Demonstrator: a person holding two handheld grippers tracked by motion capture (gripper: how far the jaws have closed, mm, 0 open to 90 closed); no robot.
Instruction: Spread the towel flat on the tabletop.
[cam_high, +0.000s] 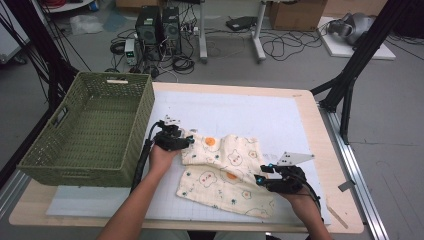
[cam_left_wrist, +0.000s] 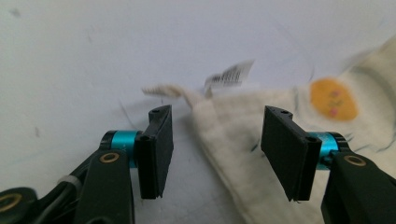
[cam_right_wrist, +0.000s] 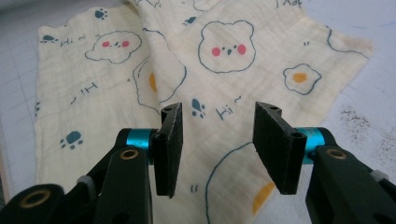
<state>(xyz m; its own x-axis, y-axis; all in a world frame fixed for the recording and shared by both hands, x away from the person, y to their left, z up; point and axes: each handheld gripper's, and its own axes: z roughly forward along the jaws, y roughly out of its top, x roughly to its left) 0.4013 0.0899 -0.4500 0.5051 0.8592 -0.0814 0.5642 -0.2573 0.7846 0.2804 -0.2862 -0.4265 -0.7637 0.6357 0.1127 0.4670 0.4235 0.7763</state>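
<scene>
- The cream printed cloth (cam_high: 225, 172) lies half-folded on the white mat (cam_high: 260, 115), right of the green basket (cam_high: 95, 125).
- The left gripper (cam_high: 186, 141) hovers at the cloth's top-left corner, its 2 jaws apart and empty, beside the sewn tag (cam_left_wrist: 229, 74).
- The right gripper (cam_high: 261, 176) stands over the cloth's right part, jaws parted, gripping nothing.

Cream cartoon-print cloth (cam_high: 225, 172) lies loosely folded, seemingly doubled, on the table.
</scene>
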